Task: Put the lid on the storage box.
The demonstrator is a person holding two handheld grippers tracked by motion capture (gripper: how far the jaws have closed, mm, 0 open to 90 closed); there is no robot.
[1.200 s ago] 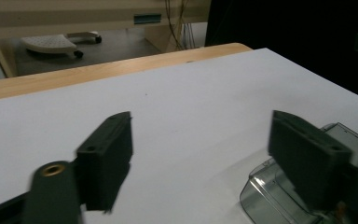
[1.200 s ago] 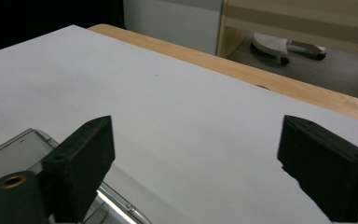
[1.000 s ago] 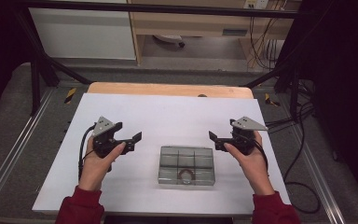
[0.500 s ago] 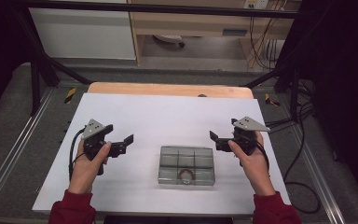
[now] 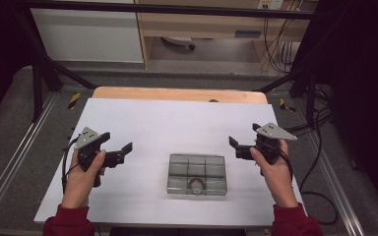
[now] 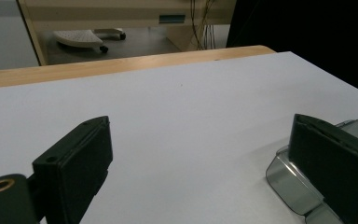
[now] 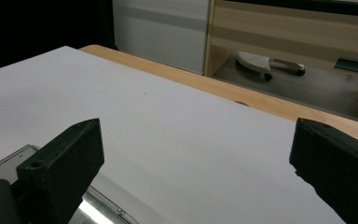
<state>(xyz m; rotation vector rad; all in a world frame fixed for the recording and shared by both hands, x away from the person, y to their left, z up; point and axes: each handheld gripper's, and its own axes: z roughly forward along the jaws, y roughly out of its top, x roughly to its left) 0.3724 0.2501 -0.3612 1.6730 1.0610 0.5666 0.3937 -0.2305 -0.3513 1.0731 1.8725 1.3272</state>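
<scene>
A lab space set up for recording handling work

The white tabletop (image 5: 177,128) lies on a wooden board (image 5: 177,93) and stands inside a black metal frame (image 5: 44,69) with slanted legs, like a test rig. Dark curtains (image 5: 364,73) close the sides, so the place looks like a booth and not like a home. Many cables (image 5: 280,44) hang down behind, near a wall socket (image 5: 268,4), and one more cable (image 5: 320,162) runs over the grey carpet floor (image 5: 10,123). Yellow-black warning tape (image 5: 74,100) marks the frame feet. Behind stand a white cabinet (image 5: 88,34), a plain wooden desk (image 5: 202,24) and the base of an office chair (image 5: 177,43).
</scene>
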